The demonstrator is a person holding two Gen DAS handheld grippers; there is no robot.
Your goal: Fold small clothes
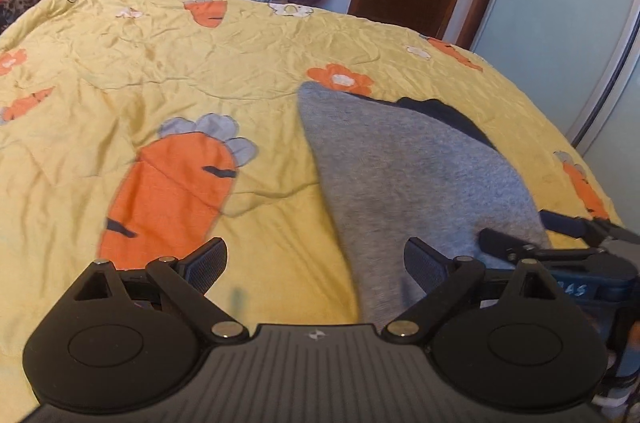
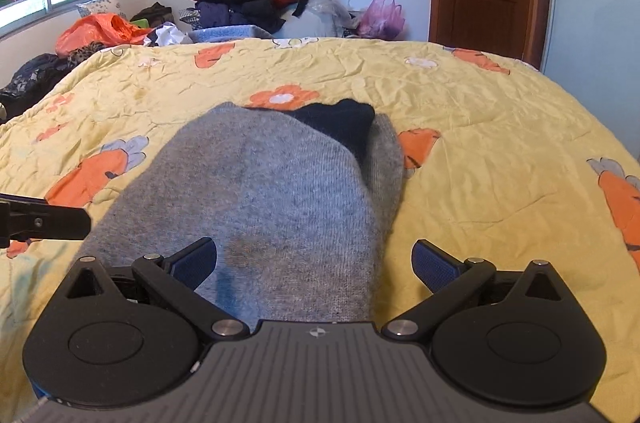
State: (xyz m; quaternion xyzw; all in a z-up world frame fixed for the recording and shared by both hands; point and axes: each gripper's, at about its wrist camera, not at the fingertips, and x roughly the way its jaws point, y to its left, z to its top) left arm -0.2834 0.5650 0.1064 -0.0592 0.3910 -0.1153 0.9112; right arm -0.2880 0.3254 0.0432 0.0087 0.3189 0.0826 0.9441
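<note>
Lying between spread right claw [image 2: 314, 263] fingers: grey garment [image 2: 260, 191].

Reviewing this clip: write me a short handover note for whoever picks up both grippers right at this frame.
Left gripper: open, empty, over the quilt at the grey sock's left edge.
Right gripper: open, empty, straddling the near end of the grey sock.
The sock lies lengthwise on the yellow carrot-print quilt, dark navy toe at the far end; a second grey layer shows along its right side.
Done: sock laid out, nothing gripped.
Left: probably grasp the near end and fold it toward the toe.
</note>
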